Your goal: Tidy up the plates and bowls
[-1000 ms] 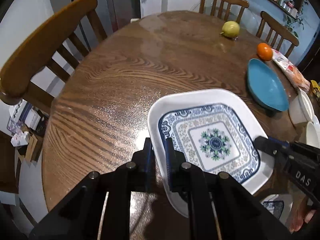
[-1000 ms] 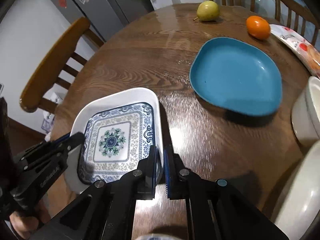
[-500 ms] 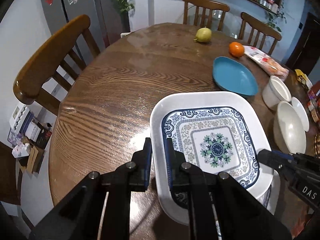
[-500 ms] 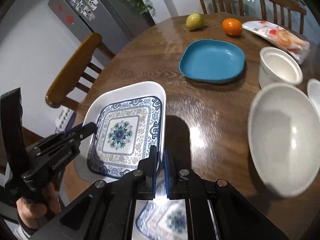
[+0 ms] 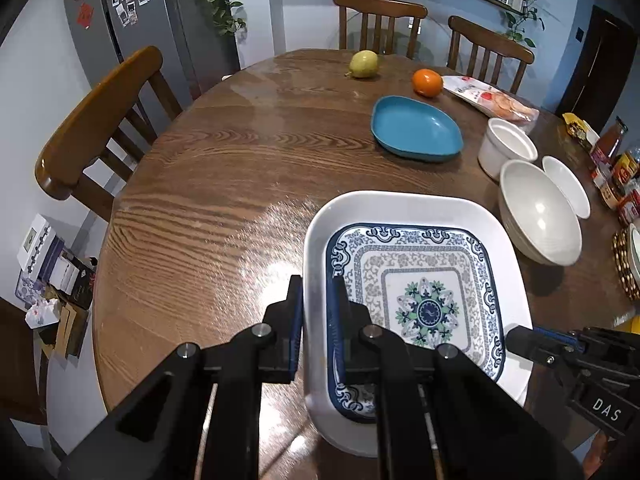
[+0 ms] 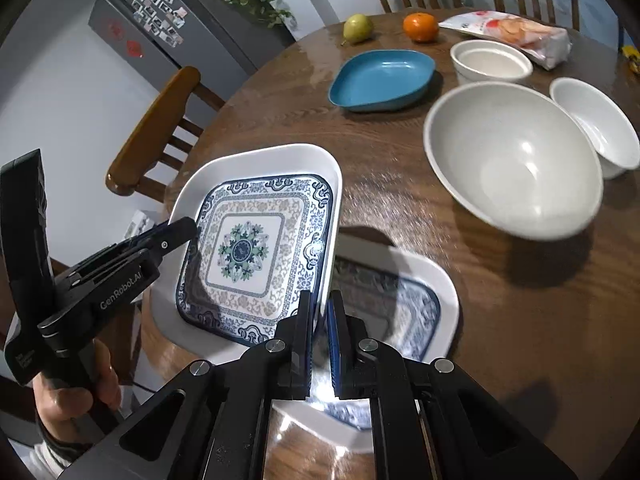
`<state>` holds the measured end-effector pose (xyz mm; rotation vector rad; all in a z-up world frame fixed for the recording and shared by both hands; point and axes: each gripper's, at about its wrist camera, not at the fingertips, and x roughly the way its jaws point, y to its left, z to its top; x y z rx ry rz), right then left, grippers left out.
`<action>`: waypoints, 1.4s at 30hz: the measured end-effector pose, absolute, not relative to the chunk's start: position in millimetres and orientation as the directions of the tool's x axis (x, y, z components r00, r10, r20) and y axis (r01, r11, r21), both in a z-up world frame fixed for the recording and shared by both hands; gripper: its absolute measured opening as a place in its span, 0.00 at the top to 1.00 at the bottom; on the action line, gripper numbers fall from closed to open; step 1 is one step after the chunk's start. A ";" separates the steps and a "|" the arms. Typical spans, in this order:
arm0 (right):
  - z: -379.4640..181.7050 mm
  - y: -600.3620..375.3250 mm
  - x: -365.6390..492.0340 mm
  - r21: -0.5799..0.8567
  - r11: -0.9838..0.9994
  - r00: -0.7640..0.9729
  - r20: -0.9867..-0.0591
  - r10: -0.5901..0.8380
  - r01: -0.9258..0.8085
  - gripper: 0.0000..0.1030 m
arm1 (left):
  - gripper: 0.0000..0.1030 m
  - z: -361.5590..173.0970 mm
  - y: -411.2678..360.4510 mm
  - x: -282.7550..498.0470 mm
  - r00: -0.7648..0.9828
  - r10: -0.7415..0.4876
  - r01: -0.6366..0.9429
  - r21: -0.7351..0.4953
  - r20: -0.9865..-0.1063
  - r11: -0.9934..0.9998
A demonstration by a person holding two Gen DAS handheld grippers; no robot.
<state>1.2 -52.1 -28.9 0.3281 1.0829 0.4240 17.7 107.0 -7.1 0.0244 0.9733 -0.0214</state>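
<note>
A square white plate with a blue floral pattern point(image 5: 420, 304) point(image 6: 248, 248) hangs above the round wooden table point(image 5: 224, 184). My left gripper point(image 5: 316, 292) is shut on its left rim and my right gripper point(image 6: 320, 304) is shut on its right rim. Each gripper also shows in the other's view: the right gripper point(image 5: 516, 338) and the left gripper point(image 6: 188, 227), with a hand on its handle. Under the held plate's right side a second patterned plate point(image 6: 404, 300) lies on the table. Farther off are a blue plate point(image 5: 416, 130), a large white bowl point(image 6: 512, 160), a white ramekin point(image 6: 490, 60) and a small white bowl point(image 6: 596, 124).
A pear point(image 5: 363, 64), an orange point(image 5: 427, 82) and a snack packet point(image 5: 492, 102) lie at the far side. Jars and sauce bottles point(image 5: 612, 160) crowd the right edge beside a woven coaster point(image 5: 624, 264). Wooden chairs point(image 5: 100, 120) ring the table.
Both grippers carried the patterned plate across the table toward the near right side. The white bowls and the second patterned plate underneath came into view.
</note>
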 end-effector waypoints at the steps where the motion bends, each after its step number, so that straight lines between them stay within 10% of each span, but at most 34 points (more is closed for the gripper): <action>1: -29.2 -54.3 -2.1 0.459 0.872 0.402 -0.776 0.486 -0.168 0.92 | 0.90 -7.6 105.4 15.9 0.561 -0.009 0.033 0.011 -0.828 0.999; 39: -57.5 -66.0 -45.9 0.308 0.948 0.383 -0.868 0.315 -0.082 0.90 | 0.85 -49.8 56.3 5.7 0.471 -0.025 0.167 0.062 -0.882 0.984; 42: -51.1 -72.3 -44.6 0.287 0.955 0.400 -0.869 0.291 -0.072 0.90 | 0.68 -44.1 56.3 4.9 0.484 -0.041 0.169 0.048 -0.874 0.984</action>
